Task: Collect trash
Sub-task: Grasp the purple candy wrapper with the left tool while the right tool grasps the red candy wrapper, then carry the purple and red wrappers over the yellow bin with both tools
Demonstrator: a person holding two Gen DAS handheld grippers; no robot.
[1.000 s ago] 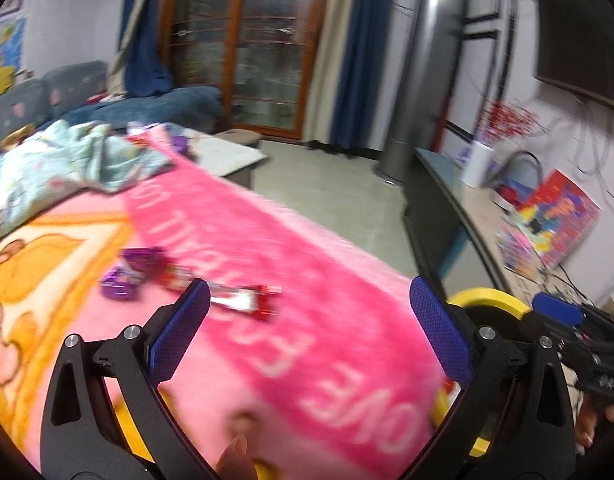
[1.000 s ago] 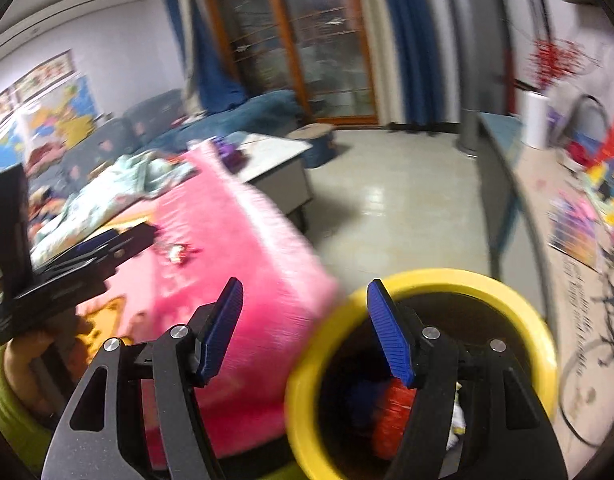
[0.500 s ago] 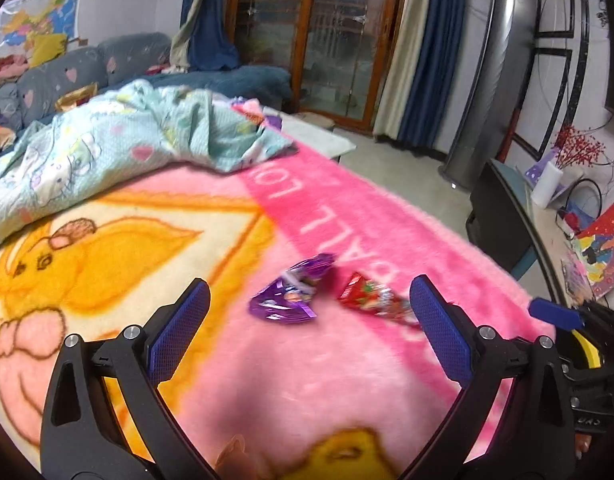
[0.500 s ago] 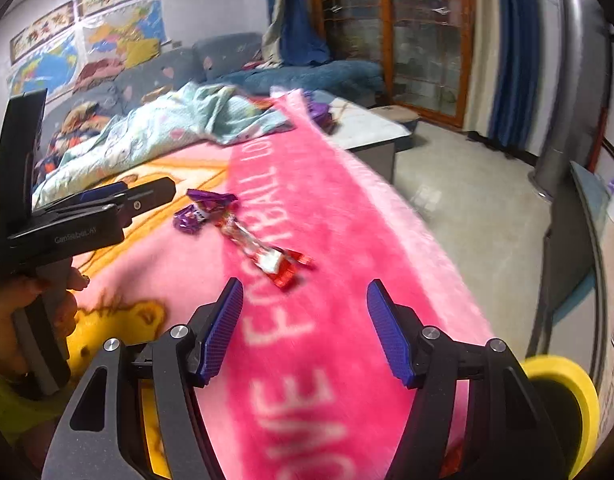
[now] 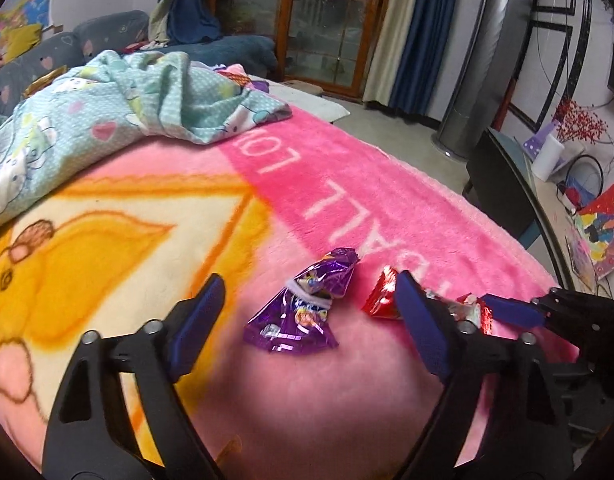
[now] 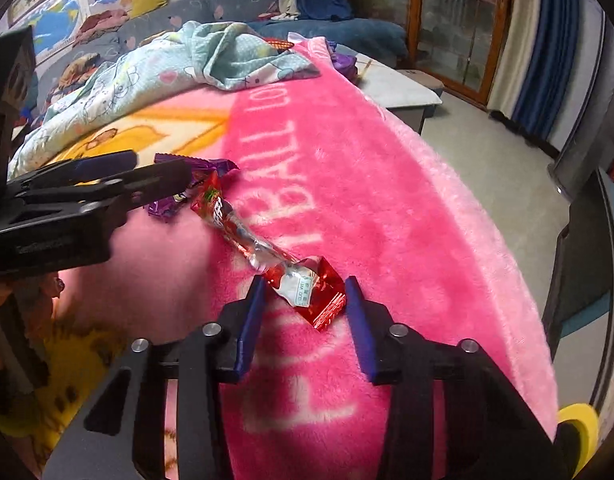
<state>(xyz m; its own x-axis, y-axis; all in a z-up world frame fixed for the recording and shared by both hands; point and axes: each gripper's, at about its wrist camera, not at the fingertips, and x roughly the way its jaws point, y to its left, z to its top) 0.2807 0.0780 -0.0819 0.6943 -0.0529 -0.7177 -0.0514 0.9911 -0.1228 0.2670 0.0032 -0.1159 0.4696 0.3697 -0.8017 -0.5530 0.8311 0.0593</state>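
My left hand-held gripper (image 5: 307, 312) sits low over the pink blanket (image 5: 387, 208) in the left wrist view, its blue pads spread to either side of the purple wrapper (image 5: 303, 312); the jaws have just been closing, yet neither pad touches the foil. That crumpled wrapper lies flat on the blanket between them, nearer the right pad. Just beside it, the red wrapper (image 5: 381, 296) runs off behind the right finger, and the tip of my right hand-held gripper (image 5: 511, 312) reaches in from the right edge at its far end. A pale blue patterned quilt (image 5: 107, 120) is bunched at the back of the blanket. In the right wrist view, my right hand-held gripper (image 6: 305, 316) has the near red end of the long red wrapper (image 6: 307, 292) between its pads; these jaws too have just been closing, and a thin gap shows on each side, so I see no pinch. The wrapper's clear middle stretches away to the purple wrapper (image 6: 187, 188), where the left hand-held gripper (image 6: 119, 176) comes in from the left. A yellow bin (image 6: 579, 420) rim peeks in at the lower right corner.
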